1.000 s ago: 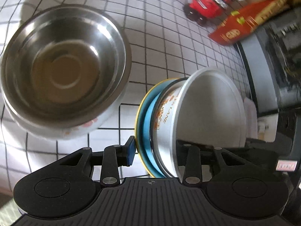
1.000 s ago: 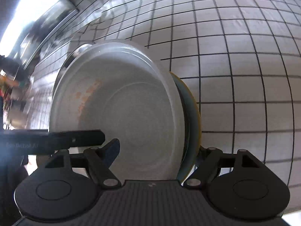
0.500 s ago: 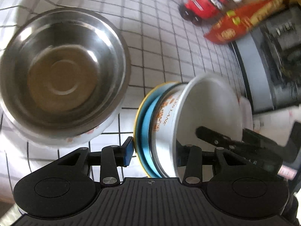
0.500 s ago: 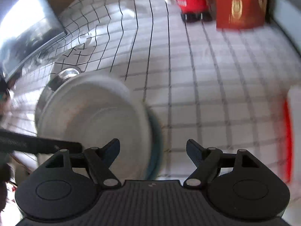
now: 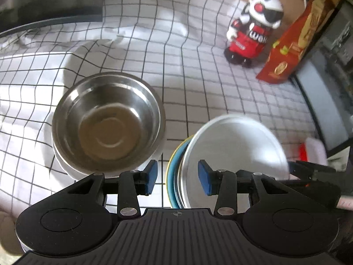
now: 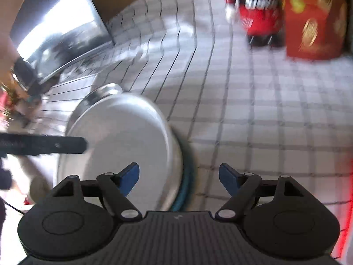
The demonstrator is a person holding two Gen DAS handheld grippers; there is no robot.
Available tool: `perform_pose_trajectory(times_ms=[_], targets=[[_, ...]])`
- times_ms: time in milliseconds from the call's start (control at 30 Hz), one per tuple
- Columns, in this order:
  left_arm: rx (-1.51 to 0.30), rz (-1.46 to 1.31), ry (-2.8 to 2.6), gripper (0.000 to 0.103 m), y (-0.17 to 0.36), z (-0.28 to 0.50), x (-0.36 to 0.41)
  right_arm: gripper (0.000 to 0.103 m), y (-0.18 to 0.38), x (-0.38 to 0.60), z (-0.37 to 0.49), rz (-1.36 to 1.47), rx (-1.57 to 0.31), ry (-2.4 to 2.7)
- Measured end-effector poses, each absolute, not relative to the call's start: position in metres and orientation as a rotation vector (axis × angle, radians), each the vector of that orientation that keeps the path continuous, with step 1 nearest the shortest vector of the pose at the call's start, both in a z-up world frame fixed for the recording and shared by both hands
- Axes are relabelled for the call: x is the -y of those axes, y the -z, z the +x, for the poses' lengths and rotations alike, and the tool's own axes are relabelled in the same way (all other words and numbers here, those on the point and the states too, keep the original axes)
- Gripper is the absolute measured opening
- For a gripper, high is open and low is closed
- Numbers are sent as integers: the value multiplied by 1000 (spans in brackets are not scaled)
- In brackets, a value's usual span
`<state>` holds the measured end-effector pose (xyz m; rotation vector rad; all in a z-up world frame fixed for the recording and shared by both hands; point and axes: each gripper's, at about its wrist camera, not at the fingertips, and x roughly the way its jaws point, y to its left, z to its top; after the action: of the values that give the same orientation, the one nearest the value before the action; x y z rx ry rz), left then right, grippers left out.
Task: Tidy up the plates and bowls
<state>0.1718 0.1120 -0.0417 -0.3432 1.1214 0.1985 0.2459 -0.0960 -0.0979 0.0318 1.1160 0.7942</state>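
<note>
A steel bowl (image 5: 108, 121) sits nested in a white bowl on the checked cloth, left of centre in the left wrist view. Beside it lies a stack: a silver plate (image 5: 233, 154) on a blue plate with a yellow rim (image 5: 173, 172). My left gripper (image 5: 177, 177) is open, its blue pads either side of the stack's near edge, not touching. In the right wrist view the silver plate (image 6: 123, 145) and blue plate (image 6: 187, 176) lie low left. My right gripper (image 6: 178, 180) is open over the stack's edge, empty.
A red and white robot toy (image 5: 251, 28) and a red box (image 5: 293, 44) stand at the back right. A dark appliance (image 5: 331, 88) lines the right side. A shiny metal surface (image 6: 59, 28) is at the back left. The cloth is wrinkled.
Both grippers have let go of the plate stack and pulled back and up. The stack now lies on the cloth beside the steel bowl.
</note>
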Motion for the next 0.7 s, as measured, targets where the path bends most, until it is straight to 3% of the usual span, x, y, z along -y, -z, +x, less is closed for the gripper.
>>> perform_pose_trajectory(times_ms=[167, 267, 400, 700], targets=[[-1157, -365, -160, 45, 55, 177, -106, 79, 109, 98, 264, 179, -1266, -848], [-1148, -388, -156, 47, 58, 175, -103, 62, 113, 94, 263, 154, -1292, -853], [-1125, -406, -145, 50, 55, 171, -103, 55, 118, 92, 262, 110, -1314, -875], [-1115, -390, -130, 51, 52, 169, -102, 55, 124, 88, 265, 107, -1321, -876]])
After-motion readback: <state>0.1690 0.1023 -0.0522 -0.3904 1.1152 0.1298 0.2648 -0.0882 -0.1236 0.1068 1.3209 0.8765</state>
